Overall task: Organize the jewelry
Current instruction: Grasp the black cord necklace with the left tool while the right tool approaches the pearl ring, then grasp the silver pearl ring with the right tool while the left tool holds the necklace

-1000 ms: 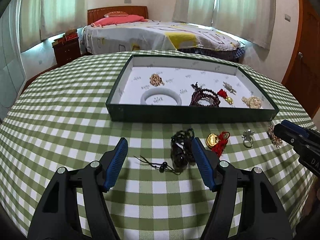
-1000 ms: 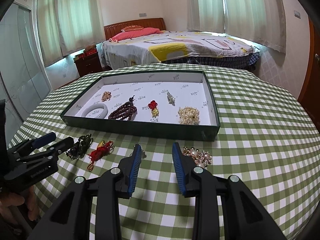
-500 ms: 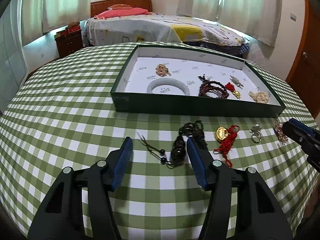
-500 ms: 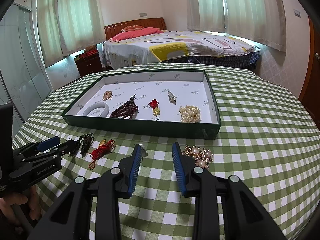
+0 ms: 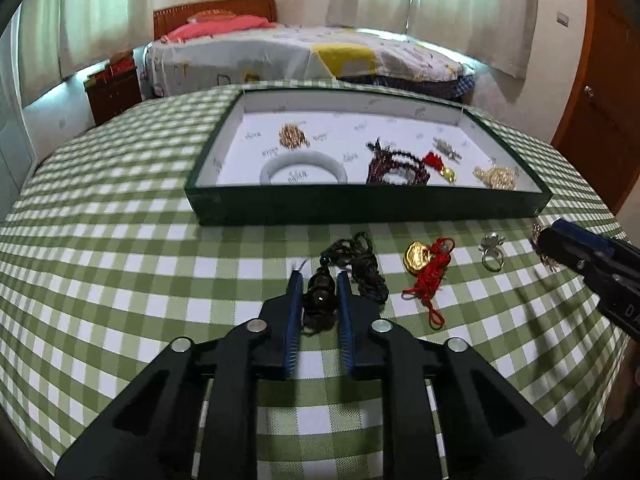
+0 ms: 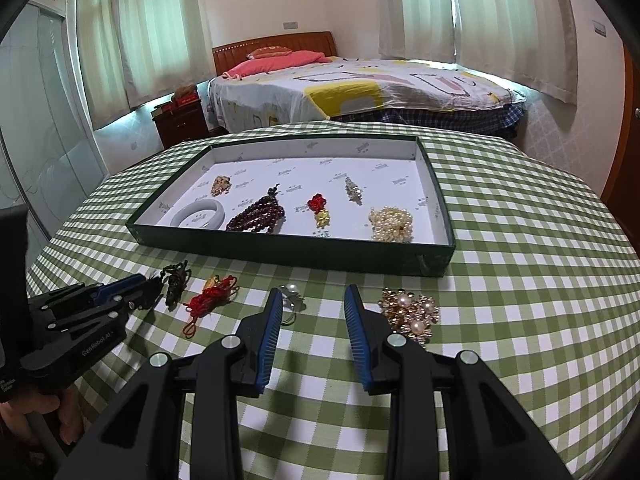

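Left wrist view shows our left gripper [image 5: 318, 280] low over the green checked tablecloth [image 5: 120, 264], its 2 blue-padded fingers [image 5: 294, 300] drawn in tight on the dark beaded necklace [image 5: 320, 300]. The necklace's black cord [image 5: 364, 260] trails away on the cloth toward the tray. Just to the right of it lies a gold charm with a red knotted cord [image 5: 426, 268], then a silver ring [image 5: 491, 250], each apart from the next. Our right gripper [image 5: 560, 236] shows at the right edge of this view, and from here we cannot tell how its fingers stand.

From the right wrist view, our right gripper [image 6: 312, 300] hangs above the cloth with its fingers spread wide and nothing between them. The ring [image 6: 290, 296] sits just beside its left finger, and a pearl and gold brooch [image 6: 410, 312] lies just beside its right finger.

Beyond these pieces stands the dark green tray [image 6: 280, 250] with a white lining. We count 6 pieces in it: a small gold cluster [image 6: 221, 185], a white bangle [image 6: 198, 216], a dark red bead bracelet [image 6: 256, 218], a red and gold charm [image 6: 320, 212], a silver pin [image 6: 353, 189] and a pearl cluster [image 6: 391, 223], all apart from each other. A bed [image 6: 360, 88] stands behind the table.
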A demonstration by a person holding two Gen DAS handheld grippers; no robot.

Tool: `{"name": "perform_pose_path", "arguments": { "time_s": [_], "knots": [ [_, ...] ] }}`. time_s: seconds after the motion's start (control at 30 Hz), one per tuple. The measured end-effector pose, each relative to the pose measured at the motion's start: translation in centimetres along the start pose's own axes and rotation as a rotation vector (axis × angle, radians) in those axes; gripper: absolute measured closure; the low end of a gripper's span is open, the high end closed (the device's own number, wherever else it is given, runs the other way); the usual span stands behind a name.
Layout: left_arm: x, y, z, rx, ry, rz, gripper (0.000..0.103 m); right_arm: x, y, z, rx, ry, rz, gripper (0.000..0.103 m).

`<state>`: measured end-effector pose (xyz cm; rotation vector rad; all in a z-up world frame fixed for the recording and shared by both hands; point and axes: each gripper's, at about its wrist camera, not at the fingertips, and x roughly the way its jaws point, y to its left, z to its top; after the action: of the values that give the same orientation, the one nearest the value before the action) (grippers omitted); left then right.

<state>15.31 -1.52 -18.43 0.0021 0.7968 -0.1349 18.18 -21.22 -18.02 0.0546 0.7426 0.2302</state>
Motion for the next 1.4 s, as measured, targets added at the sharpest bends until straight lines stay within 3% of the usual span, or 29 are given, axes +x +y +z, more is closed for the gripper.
{"name": "perform_pose_path", "arguments": {
  "time_s": [0.27,0.7,0.8,1.13,1.2,1.4],
  "knots": [
    [-1.2,1.0,0.7,-0.030,-0.050,0.016,0.086,1.5,1.4,0.8,-0.026,0.022,0.014,0.070],
    [-1.5,1.9,0.8,-0.051,-0.056,0.022,0.086,4.4,1.4,0.7,-0.020,0.113,-0.006,0.070],
    [-1.5,2.0,0.8,-0.053,-0.055,0.023,0.086,4.5,1.3,0.4,-0.017,0.118,-0.004,0.078],
    [-1.4,2.2,0.8,-0.058,-0.053,0.027,0.086,3.9,1.1,-0.1,-0.015,0.096,0.010,0.081],
    [-1.5,2.1,0.9,-0.058,-0.056,0.027,0.086,3.7,1.2,0.0,-0.015,0.087,0.012,0.089],
    [-1.7,2.0,0.9,-0.056,-0.058,0.025,0.086,3.6,1.1,-0.1,-0.018,0.088,0.017,0.089]
  ]
}}
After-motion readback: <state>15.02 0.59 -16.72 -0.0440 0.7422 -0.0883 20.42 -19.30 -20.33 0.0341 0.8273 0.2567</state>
